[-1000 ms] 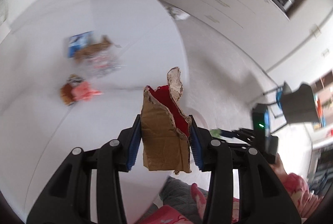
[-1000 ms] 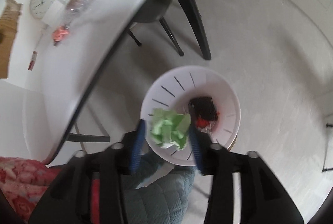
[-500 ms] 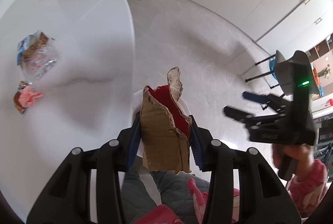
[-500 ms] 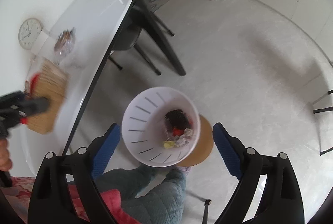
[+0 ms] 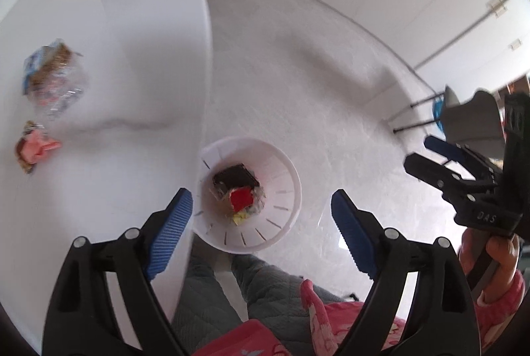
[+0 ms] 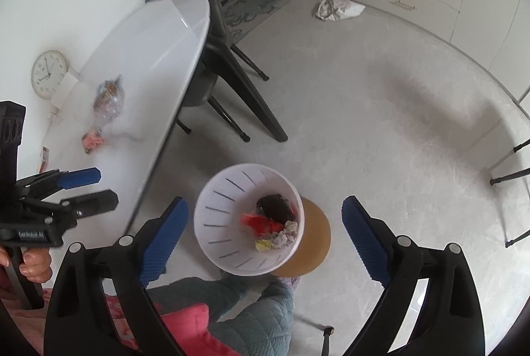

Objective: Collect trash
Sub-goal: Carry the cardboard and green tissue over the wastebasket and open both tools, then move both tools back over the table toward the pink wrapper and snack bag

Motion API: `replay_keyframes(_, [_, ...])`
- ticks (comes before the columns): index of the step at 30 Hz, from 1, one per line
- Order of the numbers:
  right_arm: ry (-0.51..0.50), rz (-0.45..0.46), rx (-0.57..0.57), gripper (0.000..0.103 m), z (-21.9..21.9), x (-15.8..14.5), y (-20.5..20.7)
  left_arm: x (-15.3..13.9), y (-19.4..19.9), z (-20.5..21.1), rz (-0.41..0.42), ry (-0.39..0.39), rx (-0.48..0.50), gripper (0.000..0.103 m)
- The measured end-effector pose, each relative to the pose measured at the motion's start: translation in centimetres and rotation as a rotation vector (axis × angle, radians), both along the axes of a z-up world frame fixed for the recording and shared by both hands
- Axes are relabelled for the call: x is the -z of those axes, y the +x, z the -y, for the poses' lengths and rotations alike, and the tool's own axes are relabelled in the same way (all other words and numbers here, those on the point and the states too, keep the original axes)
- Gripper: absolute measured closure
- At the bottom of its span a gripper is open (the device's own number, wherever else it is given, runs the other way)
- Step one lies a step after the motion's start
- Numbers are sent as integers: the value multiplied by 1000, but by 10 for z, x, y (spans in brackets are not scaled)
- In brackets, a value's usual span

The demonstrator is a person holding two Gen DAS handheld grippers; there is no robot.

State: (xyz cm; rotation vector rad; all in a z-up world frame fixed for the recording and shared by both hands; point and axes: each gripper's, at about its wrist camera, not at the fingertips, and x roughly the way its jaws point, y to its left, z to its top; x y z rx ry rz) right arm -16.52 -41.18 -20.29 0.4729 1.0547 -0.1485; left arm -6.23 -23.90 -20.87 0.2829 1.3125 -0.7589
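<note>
We are over the white oval table (image 5: pixel 109 64), whose long edge runs beside the white slotted trash bin (image 5: pixel 285 210) on the floor, the bin sitting partly on a round wooden stool (image 6: pixel 314 243). In the bin lie a dark crumpled piece, a red scrap (image 5: pixel 241 198) and some pale and yellow wads (image 6: pixel 263 245).

Still on the table are the two things left for us to collect: a clear plastic snack bag (image 5: pixel 49 84) with blue and brown print, and just nearer to us along the table a small pink and brown wrapper (image 5: pixel 31 145). Both lie well apart from the bin, up and to the left of it in the left wrist view.

Our left gripper (image 5: pixel 261 223) hangs above the bin, its jaws opening, with nothing between the blue pads (image 5: pixel 169 230). Our right gripper (image 6: pixel 265 233) also points down over the bin; its jaws are opening too and hold nothing.

We judge that the next reach goes back across the table edge. The wrapper is the closer of the two pieces, and our left gripper, on the table side of the bin, is the nearer one. The bag's long axis runs roughly away from us along the table, so a grip across its narrow width looks easiest.
</note>
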Motion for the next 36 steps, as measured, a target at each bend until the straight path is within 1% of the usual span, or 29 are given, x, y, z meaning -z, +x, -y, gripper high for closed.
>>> replay_keyframes(1, [-4,9,0,10,-1,-5,1,-10,4,-9,19,-15,-23,21])
replay_keyframes(4, [-28,58,-10,9,-9,-33,5,-36,10,-28,82,-36,-77,12])
replay_keyframes(5, [-38,79,-14,9,-12,-44,8,-47,14,-39,116,-48,-100,12])
replay_keyframes(8, [-58,139,-30,7,-25,-71,16,-70,24,-68,174,-62,-148,12])
replay_keyframes(9, [-61,158,-38,6,-30,-78,20,-76,27,-76,187,-65,-167,12])
replay_keyframes(10, [-64,172,-41,3,-34,-84,22,-81,31,-87,200,-68,-189,12])
replay_keyframes(12, [-76,209,-55,3,-46,-95,29,-89,38,-109,225,-67,-235,12])
replay_keyframes(15, [-76,230,-97,3,-65,-102,45,-91,51,-140,248,-55,-298,12])
replay_keyframes(20, [-87,226,-167,3,-95,-104,71,-83,65,-180,251,-37,-372,12])
replay_keyframes(26, [-69,211,-218,3,-127,-97,90,-60,85,-206,244,-3,-398,12])
replay_keyframes(29, [-67,196,-266,3,-145,-89,100,-51,97,-217,237,16,-407,12])
replay_keyframes(34, [-71,180,-392,3,-190,-69,126,-43,109,-242,219,5,-433,12])
replay_keyframes(35, [-64,183,-426,3,-201,-63,133,-41,111,-248,215,5,-437,12])
replay_keyframes(36, [-55,183,-456,6,-213,-58,141,-40,113,-253,212,7,-440,12])
